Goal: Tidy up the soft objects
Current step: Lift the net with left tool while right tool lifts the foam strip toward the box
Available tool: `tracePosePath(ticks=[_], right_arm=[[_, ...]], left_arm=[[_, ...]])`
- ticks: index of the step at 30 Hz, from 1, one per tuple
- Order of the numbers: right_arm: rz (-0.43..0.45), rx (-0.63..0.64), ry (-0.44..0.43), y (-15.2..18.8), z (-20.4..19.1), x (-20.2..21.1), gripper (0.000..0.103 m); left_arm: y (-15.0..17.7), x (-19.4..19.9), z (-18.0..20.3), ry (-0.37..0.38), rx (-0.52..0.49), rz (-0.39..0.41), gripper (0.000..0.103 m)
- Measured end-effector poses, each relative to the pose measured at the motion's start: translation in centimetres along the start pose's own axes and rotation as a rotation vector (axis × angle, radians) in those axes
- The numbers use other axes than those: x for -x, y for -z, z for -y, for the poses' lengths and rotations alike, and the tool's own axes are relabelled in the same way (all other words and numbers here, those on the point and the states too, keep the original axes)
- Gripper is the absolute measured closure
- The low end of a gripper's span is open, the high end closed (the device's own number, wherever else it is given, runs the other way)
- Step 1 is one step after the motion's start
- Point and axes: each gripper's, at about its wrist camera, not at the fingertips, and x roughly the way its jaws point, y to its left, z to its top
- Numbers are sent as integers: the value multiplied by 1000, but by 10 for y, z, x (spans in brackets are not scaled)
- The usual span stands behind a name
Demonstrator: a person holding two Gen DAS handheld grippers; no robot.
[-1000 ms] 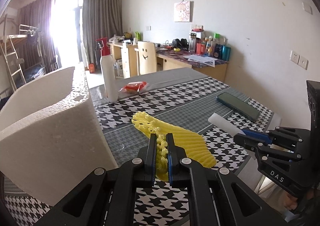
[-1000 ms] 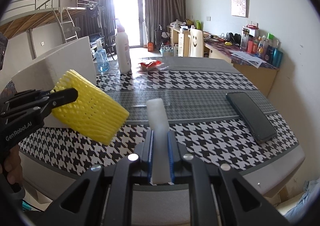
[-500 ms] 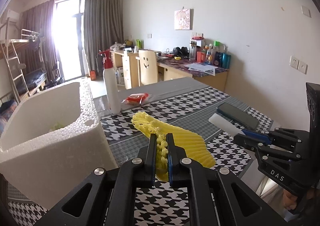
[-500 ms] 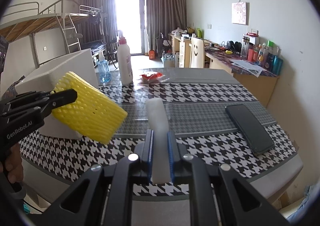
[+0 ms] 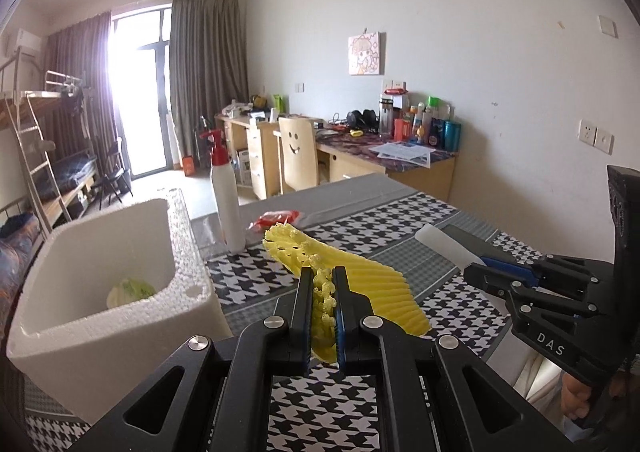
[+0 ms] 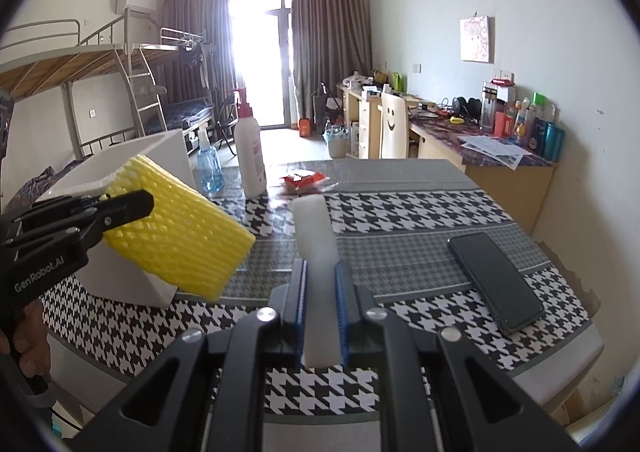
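My left gripper (image 5: 322, 276) is shut on a yellow foam net sleeve (image 5: 360, 272), held in the air above the houndstooth table. The same sleeve (image 6: 180, 236) shows at the left of the right wrist view, pinched by the left gripper (image 6: 144, 200). My right gripper (image 6: 321, 268) is shut on a white foam strip (image 6: 314, 228) that sticks out forward. From the left wrist view that strip (image 5: 444, 246) pokes out of the right gripper (image 5: 476, 266). A white styrofoam box (image 5: 132, 228) stands to the left, open on top, with a pale green soft item (image 5: 130, 290) inside.
On the table (image 6: 400, 212) lie a dark phone (image 6: 494, 280) at the right, a red packet (image 6: 302, 180) and a white pump bottle (image 6: 249, 156) at the far side, with a blue spray bottle (image 6: 209, 168) beside it. Desks, a chair and a bunk bed stand beyond.
Both grippers have risen with their foam pieces still pinched. The view now looks over the styrofoam box rim, so its inside and the green item show.
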Motion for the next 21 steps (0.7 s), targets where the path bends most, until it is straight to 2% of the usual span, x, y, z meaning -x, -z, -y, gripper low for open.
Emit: tracePosePath(ticks=[21], right_arm=[[54,11,-16,-15,-2,8,86]], left_arm=[[-12,17,0,-38,-12,59,94]])
